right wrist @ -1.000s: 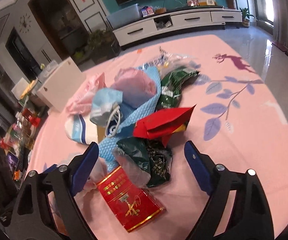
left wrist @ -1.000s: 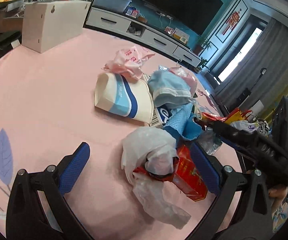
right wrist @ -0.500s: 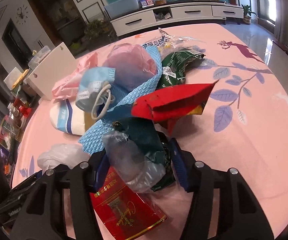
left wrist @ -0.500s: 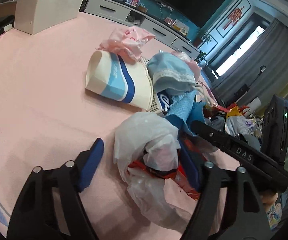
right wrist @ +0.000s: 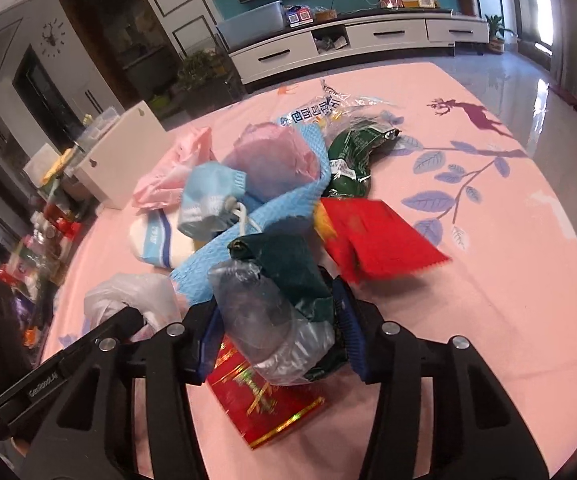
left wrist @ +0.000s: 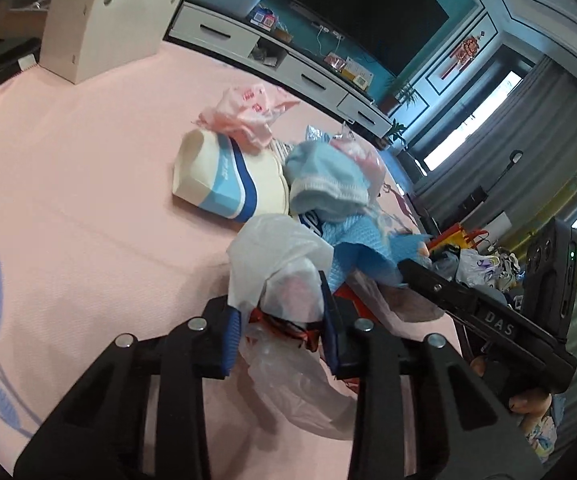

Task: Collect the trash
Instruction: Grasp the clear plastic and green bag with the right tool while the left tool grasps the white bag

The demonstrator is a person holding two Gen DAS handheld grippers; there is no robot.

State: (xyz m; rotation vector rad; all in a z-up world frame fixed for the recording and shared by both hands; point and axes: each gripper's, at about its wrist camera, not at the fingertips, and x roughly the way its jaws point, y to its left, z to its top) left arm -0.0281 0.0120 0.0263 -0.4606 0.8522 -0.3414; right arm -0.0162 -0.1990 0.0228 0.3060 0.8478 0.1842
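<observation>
Left gripper (left wrist: 282, 322) closing on white plastic bag (left wrist: 280, 260); right gripper (right wrist: 278, 330) closing, seemingly pinching clear wrapper (right wrist: 264, 320).

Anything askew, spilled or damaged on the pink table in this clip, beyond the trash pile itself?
Nothing spilled. The crushed clear plastic bottle lies flattened between the closing right gripper jaws. The red foil wrapper looks smeared, likely mid-motion. The cream paper cup with blue stripes lies tipped on its side against the pile.
</observation>
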